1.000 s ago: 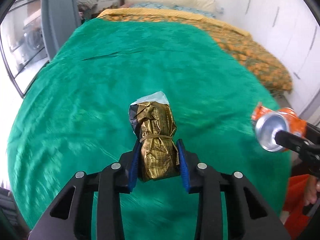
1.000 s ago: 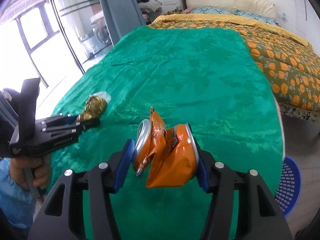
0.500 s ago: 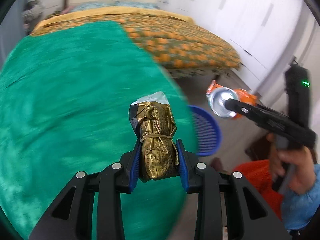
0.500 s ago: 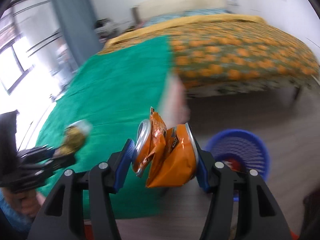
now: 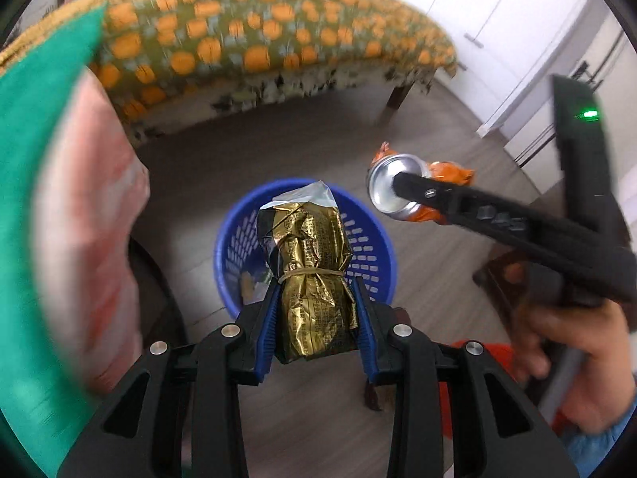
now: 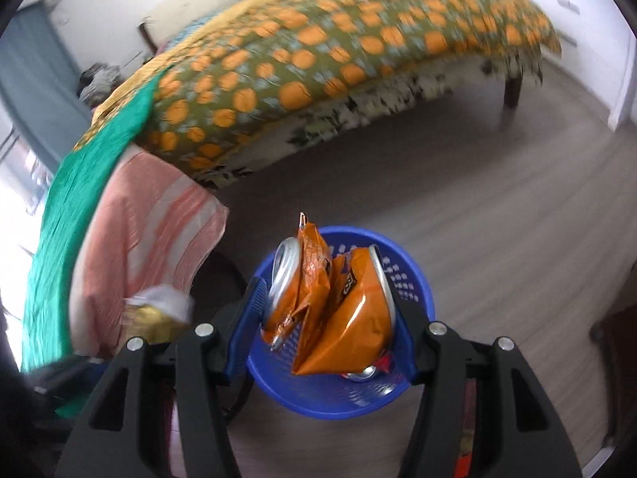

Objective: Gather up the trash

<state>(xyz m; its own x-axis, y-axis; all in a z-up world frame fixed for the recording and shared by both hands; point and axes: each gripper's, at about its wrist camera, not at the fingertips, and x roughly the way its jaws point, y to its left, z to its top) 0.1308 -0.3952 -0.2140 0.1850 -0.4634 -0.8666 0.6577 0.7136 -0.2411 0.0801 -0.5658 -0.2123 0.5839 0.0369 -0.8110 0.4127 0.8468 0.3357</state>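
The left gripper (image 5: 314,330) has its jaws easing apart, though the gold packet (image 5: 312,279) is still pinched between the pads. The right gripper (image 6: 332,318) has its jaws clamped on a crushed can (image 6: 330,302). Both pieces hang above the blue basket (image 6: 414,279) on the floor by the corner of the bed (image 6: 318,51); some trash already lies inside. Pickup looks done; what remains is dropping both into the basket.

Blue basket (image 5: 370,239), gold foil wrapper (image 5: 314,279), crushed orange can (image 6: 338,298); the bedspread (image 6: 318,51) looks olive with orange spots, beside a green cloth (image 6: 79,167).
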